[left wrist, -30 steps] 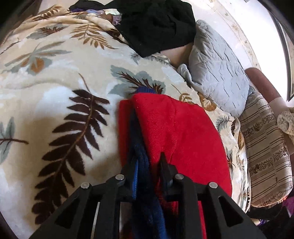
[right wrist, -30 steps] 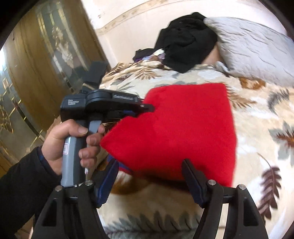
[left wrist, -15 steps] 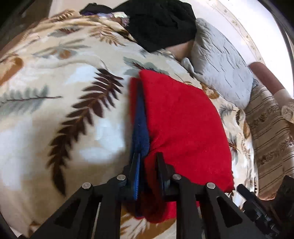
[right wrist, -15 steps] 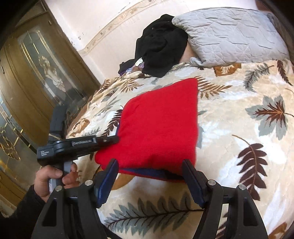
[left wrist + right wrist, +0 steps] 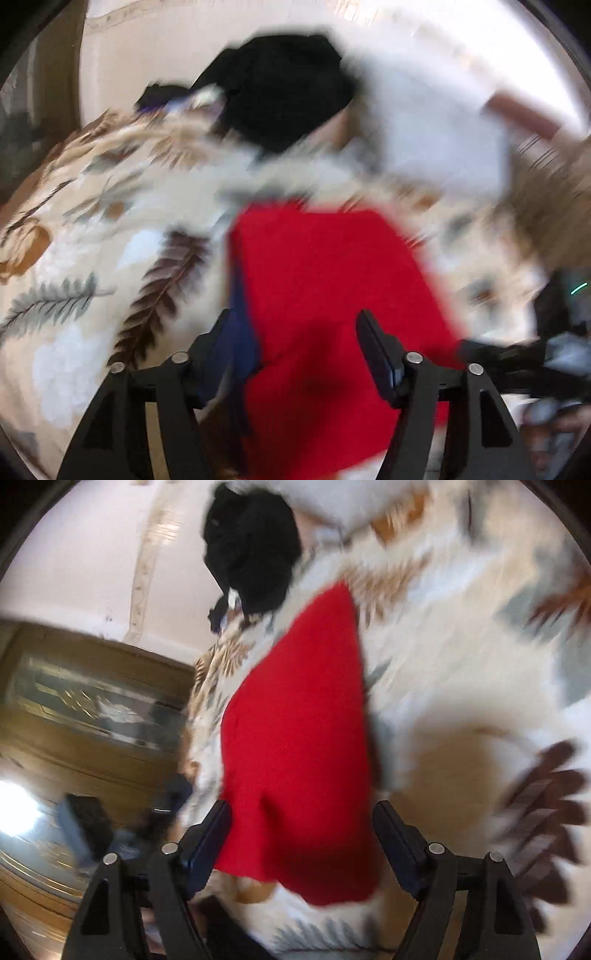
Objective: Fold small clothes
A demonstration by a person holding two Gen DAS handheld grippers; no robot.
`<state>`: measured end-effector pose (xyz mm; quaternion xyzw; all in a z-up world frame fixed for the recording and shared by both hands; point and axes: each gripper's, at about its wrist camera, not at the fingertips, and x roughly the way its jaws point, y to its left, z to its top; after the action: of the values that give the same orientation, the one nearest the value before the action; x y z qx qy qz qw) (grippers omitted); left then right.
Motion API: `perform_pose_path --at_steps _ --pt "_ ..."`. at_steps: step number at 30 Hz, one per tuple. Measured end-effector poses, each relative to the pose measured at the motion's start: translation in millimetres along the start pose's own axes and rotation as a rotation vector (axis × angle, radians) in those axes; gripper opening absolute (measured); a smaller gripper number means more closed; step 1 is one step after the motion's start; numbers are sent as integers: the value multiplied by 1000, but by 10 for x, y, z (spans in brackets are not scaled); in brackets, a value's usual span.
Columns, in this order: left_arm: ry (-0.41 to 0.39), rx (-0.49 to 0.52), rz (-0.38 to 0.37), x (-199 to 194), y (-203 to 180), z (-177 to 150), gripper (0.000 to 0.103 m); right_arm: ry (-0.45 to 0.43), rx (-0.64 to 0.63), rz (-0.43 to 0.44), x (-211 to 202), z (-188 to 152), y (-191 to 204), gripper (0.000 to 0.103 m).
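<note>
Leaf-print blanket (image 5: 74,258) under folded red garment (image 5: 332,288)

Both views are smeared by motion blur. The pale pillow (image 5: 436,140) and black clothing pile (image 5: 280,88) have lost their outlines. The red garment's (image 5: 299,738) near edge is hidden behind the gripper mounts, and the leaf-print blanket (image 5: 461,686) is cut off by the frame.

A bed under a cream blanket (image 5: 92,258) printed with leaves is carrying everything. A folded red garment (image 5: 332,280) is lying flat on it at the centre. Toward twelve o'clock a heap of black clothes (image 5: 280,88) is sitting, and a pale pillow (image 5: 436,140) is resting at two o'clock.
</note>
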<state>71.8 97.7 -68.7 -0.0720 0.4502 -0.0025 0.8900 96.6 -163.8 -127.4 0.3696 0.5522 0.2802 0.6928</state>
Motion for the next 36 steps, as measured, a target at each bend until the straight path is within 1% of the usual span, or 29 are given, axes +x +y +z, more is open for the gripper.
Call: perform_pose_path --at_steps 1,2,3,4,6,7,8,9,10,12,13,14,17,18,19,20,21,22,23,24,25,26,27,29,31,33,34,35,36 --pt "43 -23 -12 142 63 -40 43 29 -18 -76 111 -2 15 41" --pt "23 -38 -17 147 97 -58 44 22 -68 -131 129 -34 104 37" --pt "7 -41 -23 118 130 -76 44 -1 -154 -187 103 -98 272 34" --pt "7 -45 -26 97 172 -95 44 -17 -212 -233 76 -159 403 31" --pt "6 -50 -36 112 204 -110 44 -30 -263 -303 105 -216 451 31" --pt "7 -53 -44 124 206 -113 45 -21 -256 -321 142 -202 393 34" --pt "4 -52 -45 125 207 -116 45 -19 -226 -307 139 -186 329 41" --pt "1 -48 -41 119 197 -118 45 -31 -177 -245 71 -167 274 53" --pt "2 -45 -43 120 206 -116 45 -42 -166 -218 18 -155 269 61" --pt "4 -50 -55 129 214 -125 46 -114 -178 -200 -135 -106 312 63" --pt "5 -52 -58 137 211 -116 46 -141 -178 -196 -178 -34 327 68" --pt "5 -54 -61 140 217 -117 46 -141 -165 -183 -172 42 314 71" --pt "2 -53 -61 139 206 -117 46 -100 -113 -163 33 369 253 71" --pt "3 -54 -65 140 213 -116 46 -69 -97 -161 143 465 226 71" --pt "6 -57 -69 141 228 -115 46 -25 -89 -142 244 549 218 65" --pt "7 -59 -68 144 237 -115 46 2 -99 -148 321 584 253 56" --pt "7 -59 -70 146 245 -116 47 -9 -158 -201 322 563 391 50" --pt "6 -60 -72 146 253 -118 47 -22 -205 -234 305 524 493 43" --pt "5 -59 -78 145 259 -121 47 -53 -264 -271 257 456 630 42" --pt "3 -56 -80 149 259 -123 47 -71 -285 -290 257 430 662 41" --pt "3 -53 -80 156 260 -126 47 -68 -290 -322 308 420 625 41" --pt "3 -52 -83 161 261 -127 47 -59 -272 -347 374 433 540 44" --pt "3 -52 -85 162 256 -129 47 -71 -238 -331 368 441 469 46" --pt "1 -51 -84 148 261 -128 47 -96 -211 -293 302 427 484 53" --pt "3 -57 -90 158 274 -127 48 -117 -216 -278 226 384 536 67" --pt "-1 -56 -89 156 272 -131 48 -120 -208 -241 162 342 509 75" --pt "-2 -56 -87 159 268 -134 48 -99 -200 -243 208 337 466 76" --pt "-2 -56 -86 163 269 -134 48 -50 -203 -258 311 325 426 58" --pt "2 -55 -87 167 267 -133 48 -33 -210 -275 362 305 423 52"
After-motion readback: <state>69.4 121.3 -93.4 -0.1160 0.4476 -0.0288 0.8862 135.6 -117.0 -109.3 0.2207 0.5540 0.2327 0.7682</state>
